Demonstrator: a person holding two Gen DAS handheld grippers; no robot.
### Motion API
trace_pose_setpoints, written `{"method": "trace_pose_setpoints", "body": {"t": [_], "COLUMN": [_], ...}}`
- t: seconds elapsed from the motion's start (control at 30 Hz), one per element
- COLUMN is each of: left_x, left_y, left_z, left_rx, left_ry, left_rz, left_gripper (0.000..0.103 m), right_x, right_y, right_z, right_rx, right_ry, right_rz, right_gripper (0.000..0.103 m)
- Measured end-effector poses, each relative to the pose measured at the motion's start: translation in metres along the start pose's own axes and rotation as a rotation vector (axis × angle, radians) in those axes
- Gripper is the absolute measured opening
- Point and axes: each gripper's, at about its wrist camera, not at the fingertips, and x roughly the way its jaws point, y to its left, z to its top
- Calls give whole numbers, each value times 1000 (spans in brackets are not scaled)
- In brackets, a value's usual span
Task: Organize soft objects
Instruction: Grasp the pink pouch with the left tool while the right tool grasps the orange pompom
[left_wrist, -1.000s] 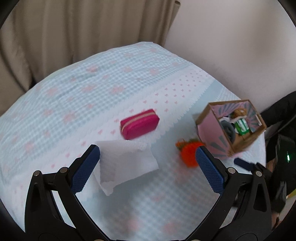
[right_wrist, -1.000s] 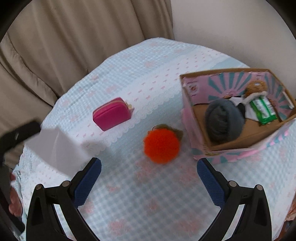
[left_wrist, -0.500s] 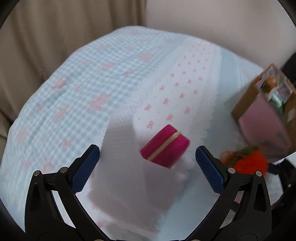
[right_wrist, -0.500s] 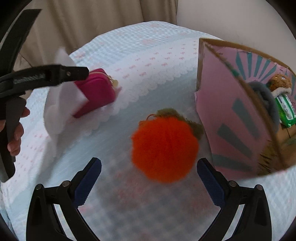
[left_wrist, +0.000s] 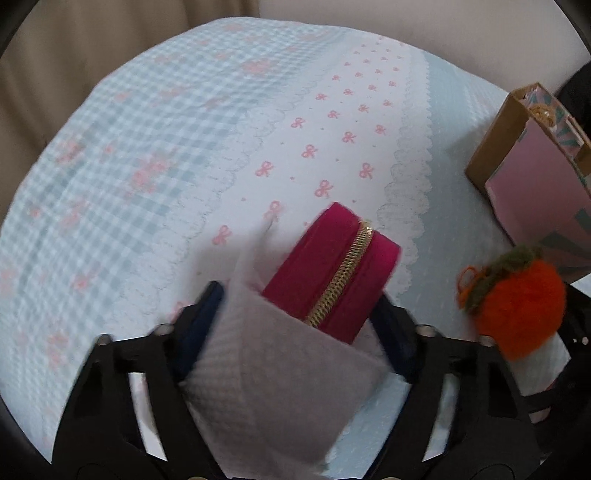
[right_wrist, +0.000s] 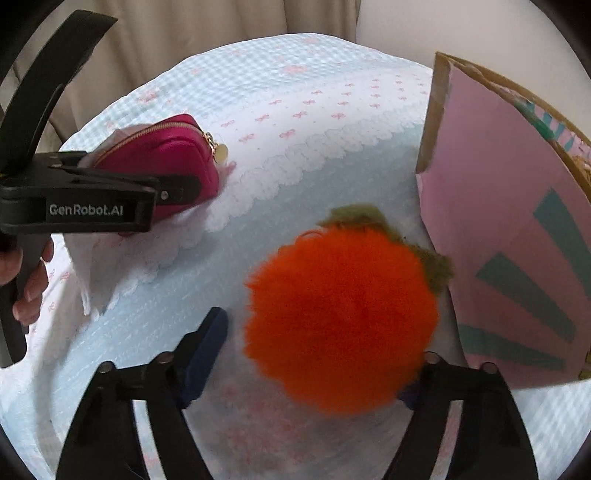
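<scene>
The left claw (left_wrist: 295, 317) sat low over the worktop (left_wrist: 155, 147) with its jaws partly drawn in around a magenta zip pouch (left_wrist: 332, 273) and the white tissue (left_wrist: 273, 384) bunched beneath and in front of it; whether the blue pads (left_wrist: 201, 317) were already pressing the pouch could not be told. The right claw (right_wrist: 314, 354) straddled a fluffy orange pompom (right_wrist: 340, 317), jaws narrowed about it, the right pad hidden behind the fluff, so a firm grip could not be confirmed either. Just beside the pompom stood the pink-and-teal cardboard box (right_wrist: 498, 206), its inside barely visible from either view. Judging from this, the sorting seemed partway along: pouch, tissue and pompom all lay outside the box on the blue gingham cloth, each about to be lifted, and carrying them over remained to be done.
</scene>
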Motion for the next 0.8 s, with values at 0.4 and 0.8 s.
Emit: {"method": "trace_pose_setpoints", "body": {"t": [0.4,0.8], "left_x": [-25,-72], "left_y": [1,-3], "left_z": [-10,-29], "left_rx": [-137,-245], "left_ry": [-9,-53], "left_rz": [-33,-28], "left_gripper": [27,27], "right_x": [-8,-41], "right_y": [-4,-20], "right_z": [12,11], "right_rx": [-1,57], "right_ry": [2,-40], "right_rz": [63,127], "right_gripper": [19,13]}}
